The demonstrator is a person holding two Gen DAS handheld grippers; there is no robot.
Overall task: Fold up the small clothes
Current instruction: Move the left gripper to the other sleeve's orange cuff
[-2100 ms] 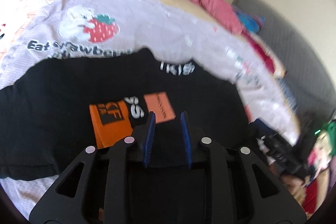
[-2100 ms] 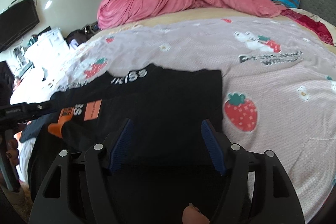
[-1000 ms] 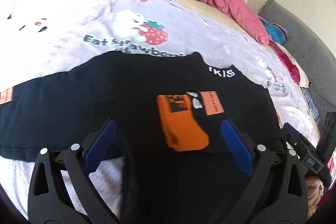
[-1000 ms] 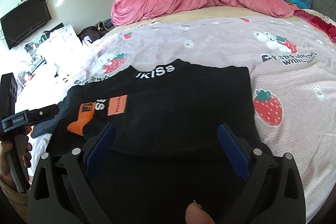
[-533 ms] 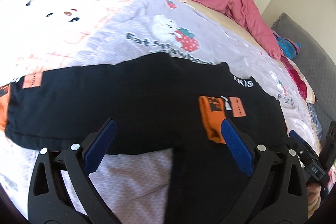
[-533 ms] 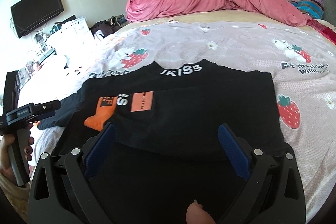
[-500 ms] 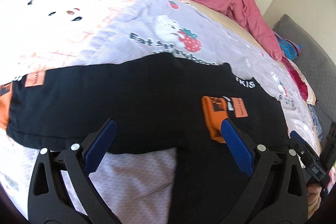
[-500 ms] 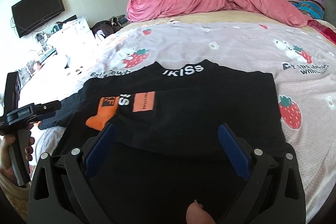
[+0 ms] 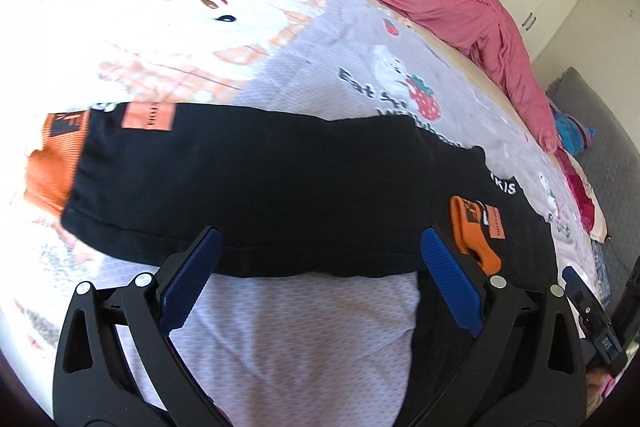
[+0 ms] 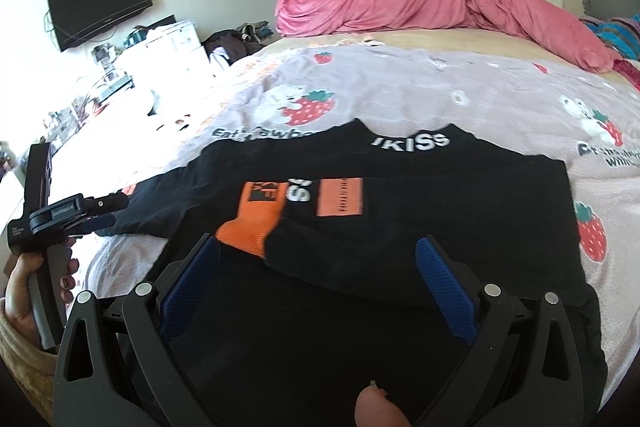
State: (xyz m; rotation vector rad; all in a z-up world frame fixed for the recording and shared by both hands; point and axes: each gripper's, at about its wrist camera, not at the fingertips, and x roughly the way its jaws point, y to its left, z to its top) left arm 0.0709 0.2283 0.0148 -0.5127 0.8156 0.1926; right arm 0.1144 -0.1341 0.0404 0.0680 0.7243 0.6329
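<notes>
Black long-sleeved top (image 10: 420, 227) is laid flat on the bed (image 10: 460, 99), over the strawberry-print sheet, so that it can be folded against a firm plane. One sleeve (image 10: 312, 211) with an orange cuff has been brought across the chest; the other sleeve (image 9: 224, 183) is stretched sideways, presumably awaiting the same fold. Left tool (image 9: 320, 275) is held spread and empty just over that sleeve's lower hem, judged ready for a pinch. Right tool (image 10: 316, 283) is likewise spread, gripping nothing, above the body.
</notes>
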